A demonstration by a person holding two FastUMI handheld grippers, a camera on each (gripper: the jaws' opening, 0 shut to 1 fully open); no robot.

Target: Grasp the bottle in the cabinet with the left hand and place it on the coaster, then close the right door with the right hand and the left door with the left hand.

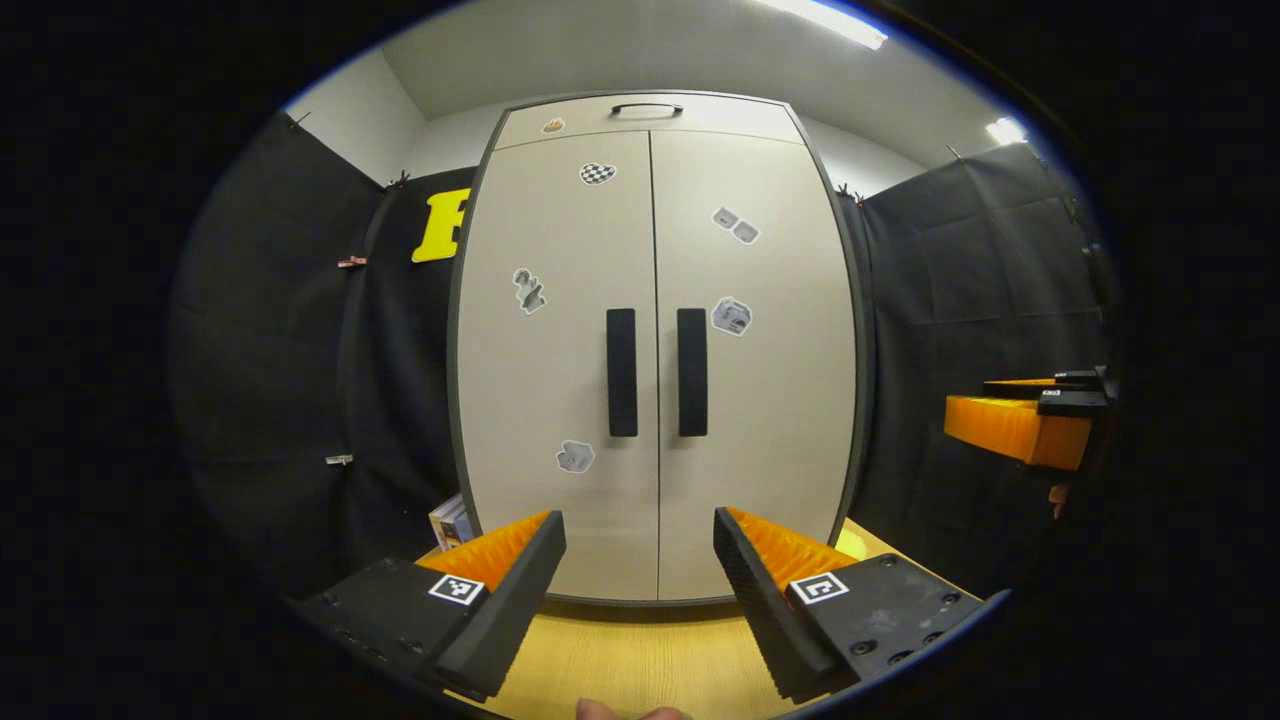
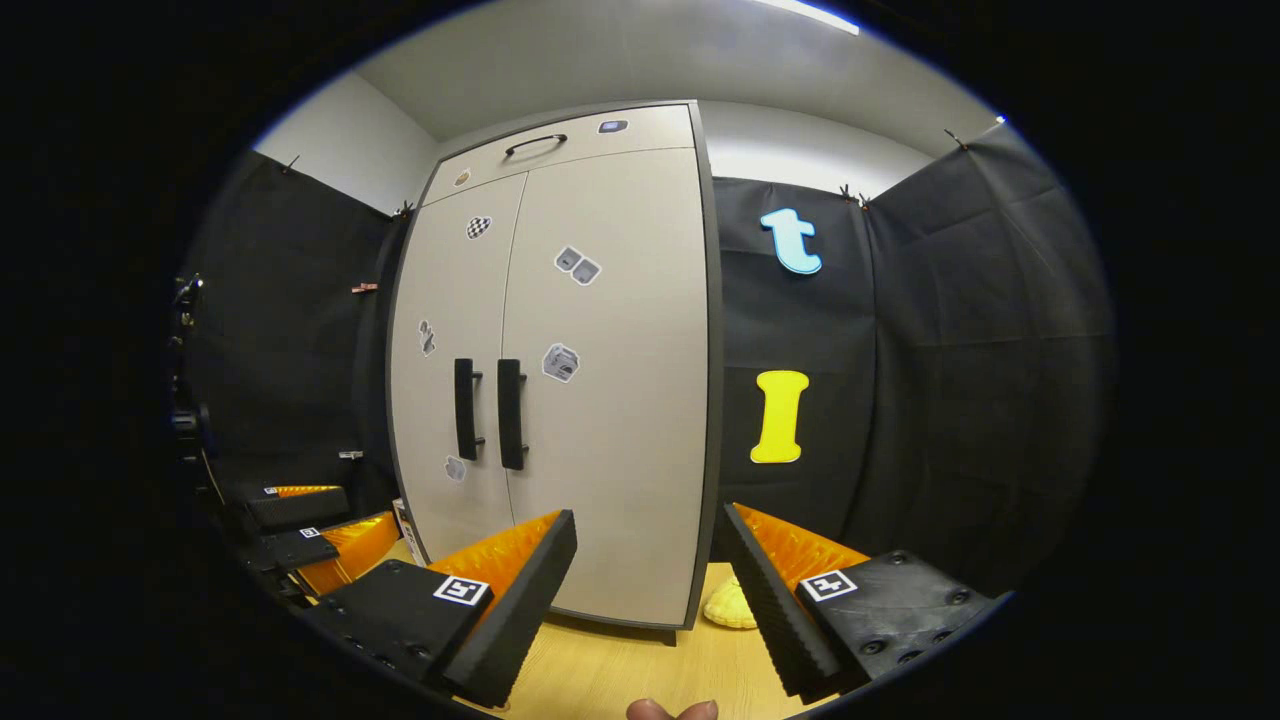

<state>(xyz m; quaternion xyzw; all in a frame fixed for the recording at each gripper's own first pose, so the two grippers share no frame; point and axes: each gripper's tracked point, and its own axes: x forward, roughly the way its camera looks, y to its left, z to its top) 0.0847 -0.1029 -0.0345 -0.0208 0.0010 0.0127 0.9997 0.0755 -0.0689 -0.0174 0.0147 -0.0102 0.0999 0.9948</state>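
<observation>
Left gripper view, L to R: we see a small box (image 1: pixel 450 520) beside the cabinet's (image 1: pixel 560 350) lower L corner, then the left gripper (image 1: pixel 640 580) with fingers spread wide, nothing btwn them, held over the wood table (image 1: pixel 640 660). Both doors are closed; the left door (image 1: pixel 560 400) and right door (image 1: pixel 750 420) meet at the centre seam, black handles (image 1: pixel 621 372) side by side, stickers (image 1: pixel 597 173) scattered on both fronts. A yellow coaster (image 1: pixel 850 543) peeks out behind the R finger, near the cabinet's R base. At far R we see the right gripper (image 1: pixel 1030 410), well apart.

Right gripper view, L to R: left gripper at far L, low; cabinet w/ doors closed; right gripper (image 2: pixel 650 590) also wide open, empty; coaster (image 2: pixel 730 605) on the table just R of the cabinet base, btwn the fingers. We cannot tell where the bottle is w/ doors closed.
</observation>
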